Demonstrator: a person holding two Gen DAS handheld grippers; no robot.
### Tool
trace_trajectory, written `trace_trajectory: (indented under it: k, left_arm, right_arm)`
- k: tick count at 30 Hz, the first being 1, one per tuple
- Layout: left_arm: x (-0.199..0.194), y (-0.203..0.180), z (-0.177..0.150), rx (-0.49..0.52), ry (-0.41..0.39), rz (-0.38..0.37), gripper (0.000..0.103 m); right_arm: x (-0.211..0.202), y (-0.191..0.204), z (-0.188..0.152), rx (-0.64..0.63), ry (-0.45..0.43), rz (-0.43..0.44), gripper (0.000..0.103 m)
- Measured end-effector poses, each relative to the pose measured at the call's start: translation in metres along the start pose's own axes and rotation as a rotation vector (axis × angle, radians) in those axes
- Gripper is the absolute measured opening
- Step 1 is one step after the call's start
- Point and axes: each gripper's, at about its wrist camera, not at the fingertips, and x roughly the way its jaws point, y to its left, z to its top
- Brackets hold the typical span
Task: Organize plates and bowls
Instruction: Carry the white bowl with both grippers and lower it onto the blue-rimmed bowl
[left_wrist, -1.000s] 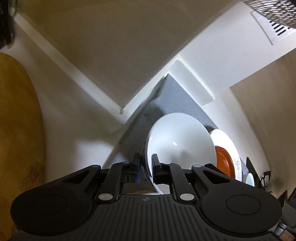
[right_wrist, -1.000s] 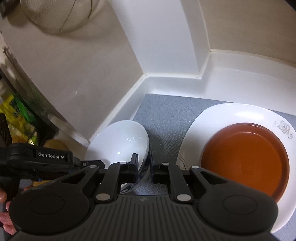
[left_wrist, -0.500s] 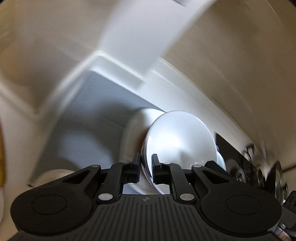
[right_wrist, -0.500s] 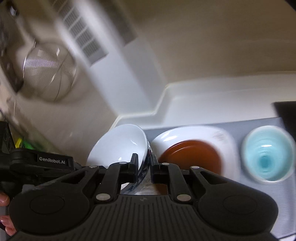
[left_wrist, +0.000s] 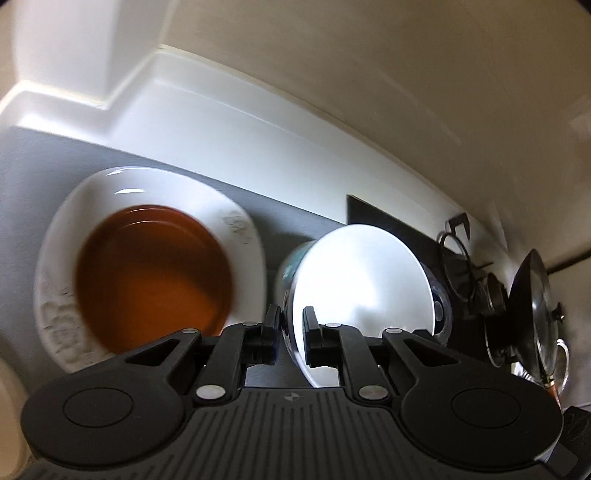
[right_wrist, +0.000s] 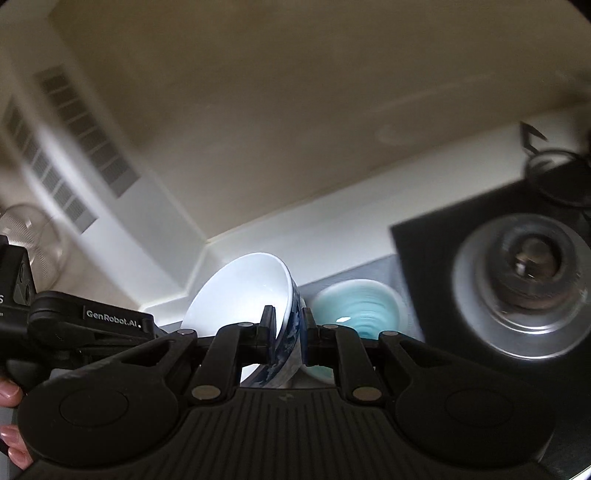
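A white bowl (left_wrist: 362, 280) with a blue pattern on its outside (right_wrist: 240, 291) hangs tilted above the counter, held by both grippers on opposite sides of its rim. My left gripper (left_wrist: 290, 317) is shut on the rim, and so is my right gripper (right_wrist: 288, 317). The left gripper's black body (right_wrist: 92, 321) shows at the left of the right wrist view. Just behind and below the bowl sits a light blue bowl (right_wrist: 354, 310), partly hidden (left_wrist: 291, 258). To the left, a brown-orange plate (left_wrist: 155, 273) lies on a large white plate (left_wrist: 147, 184).
A grey mat (left_wrist: 37, 166) covers the counter under the dishes, against a white backsplash. A black stove (right_wrist: 443, 258) with a burner (right_wrist: 524, 273) lies to the right, with a pan lid (left_wrist: 535, 306) beyond. A wire strainer (right_wrist: 29, 236) hangs left. Someone's fingers (right_wrist: 9, 406) show.
Both grippers carried the white bowl to the right, from the counter's corner past the stacked plates to above the light blue bowl by the stove. Both grips stayed shut.
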Motion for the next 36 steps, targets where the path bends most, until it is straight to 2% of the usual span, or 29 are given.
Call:
trace_trajectory:
  k: [8, 16, 24, 36]
  left_arm:
    - [0.049, -0.04, 0.022, 0.1, 0.026, 0.078, 0.013]
    - [0.076, -0.038, 0.02, 0.089, 0.089, 0.121, 0.013]
    - [0.085, -0.035, 0.021, 0.081, 0.102, 0.131, 0.013]
    - [0.088, -0.02, 0.023, 0.043, 0.14, 0.102, 0.013]
  right_arm:
    - [0.02, -0.045, 0.007, 0.056, 0.021, -0.034, 0.014]
    - [0.037, -0.052, 0.006, -0.015, 0.07, -0.063, 0.014]
    - [0.056, -0.053, 0.001, -0.071, 0.129, -0.113, 0.012]
    - [0.071, -0.05, -0.005, -0.109, 0.146, -0.147, 0.011]
